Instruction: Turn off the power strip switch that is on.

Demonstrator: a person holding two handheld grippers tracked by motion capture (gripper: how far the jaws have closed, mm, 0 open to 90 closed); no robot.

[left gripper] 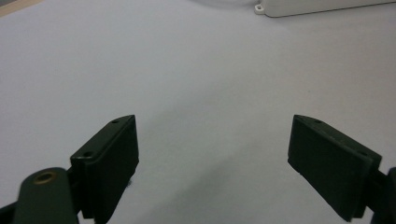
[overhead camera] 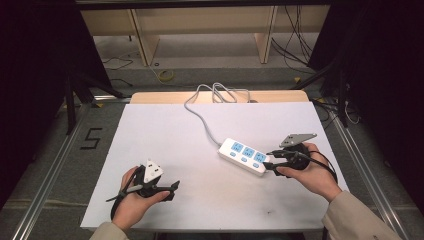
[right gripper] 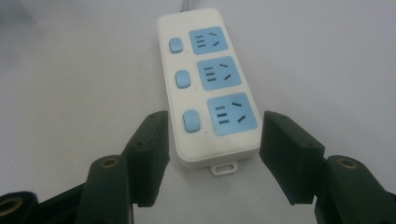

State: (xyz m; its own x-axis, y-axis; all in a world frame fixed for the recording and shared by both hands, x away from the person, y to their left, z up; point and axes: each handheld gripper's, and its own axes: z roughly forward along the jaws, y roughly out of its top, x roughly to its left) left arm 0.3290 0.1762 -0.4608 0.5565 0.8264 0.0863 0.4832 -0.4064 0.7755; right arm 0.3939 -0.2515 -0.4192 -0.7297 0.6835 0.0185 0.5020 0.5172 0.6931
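A white power strip with three blue sockets and three blue switches lies slantwise on the white board, right of centre. Its grey cable runs to a coil at the back edge. My right gripper is open at the strip's near end. In the right gripper view, the right gripper has one jaw on each side of the power strip, close to its sides. My left gripper sits low at the front left, open over the bare board. In the left gripper view, the left gripper holds nothing, and the power strip's edge shows far off.
A wooden table edge shows behind the board. Beyond it are wooden shelf legs and loose floor cables. A "5" mark is on the floor at left. A small dark smudge marks the board's front right.
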